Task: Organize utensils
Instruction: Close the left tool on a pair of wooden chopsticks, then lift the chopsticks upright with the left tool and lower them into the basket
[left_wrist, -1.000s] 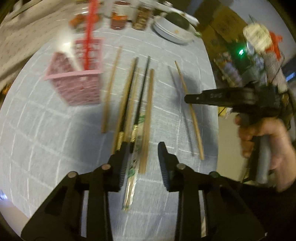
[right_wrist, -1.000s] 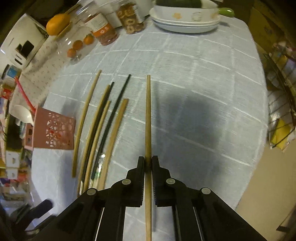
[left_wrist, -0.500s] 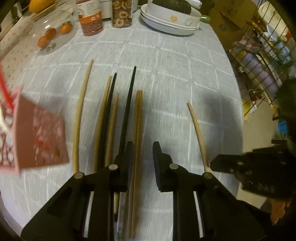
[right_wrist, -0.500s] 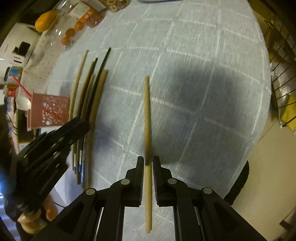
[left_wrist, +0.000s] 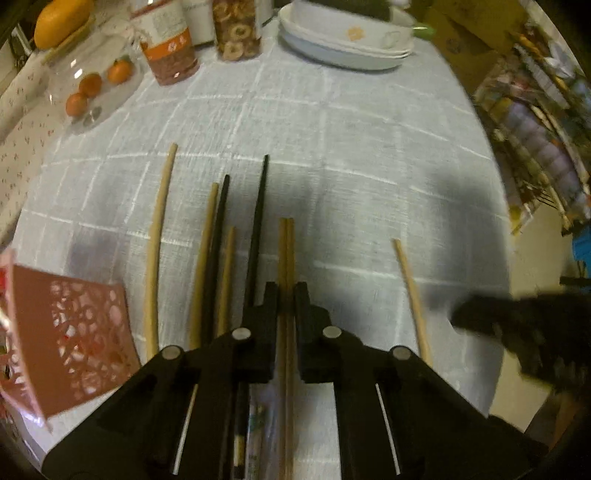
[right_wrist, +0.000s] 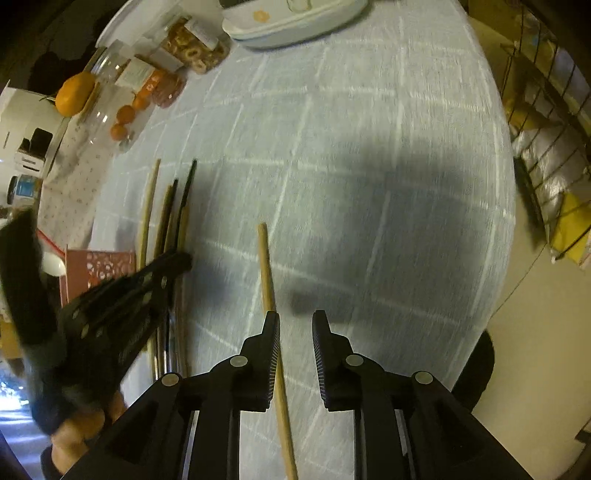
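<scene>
My left gripper (left_wrist: 286, 291) is shut on a pair of wooden chopsticks (left_wrist: 286, 243) lying on the grey checked tablecloth (left_wrist: 332, 147). Left of the pair lie two black chopsticks (left_wrist: 258, 206) and several more wooden ones (left_wrist: 159, 221). A pink perforated basket (left_wrist: 74, 332) stands at the far left. In the right wrist view my right gripper (right_wrist: 295, 325) is opening. A single wooden chopstick (right_wrist: 266, 258) lies flat between its jaws, close along the left finger, with the pads clear of it. That chopstick (left_wrist: 410, 288) also shows right of my left gripper (right_wrist: 181, 258).
Stacked white dishes (left_wrist: 347, 44), two food jars (left_wrist: 170, 44) and a glass bowl of small oranges (left_wrist: 92, 88) line the far side. The table's right edge drops to the floor beside a wire rack (right_wrist: 546, 147). A person's hand (right_wrist: 85, 424) holds the left gripper.
My right gripper has let go of the single wooden chopstick, which now lies on the cloth. My left gripper swung over the bundle and closed on the wooden pair.
</scene>
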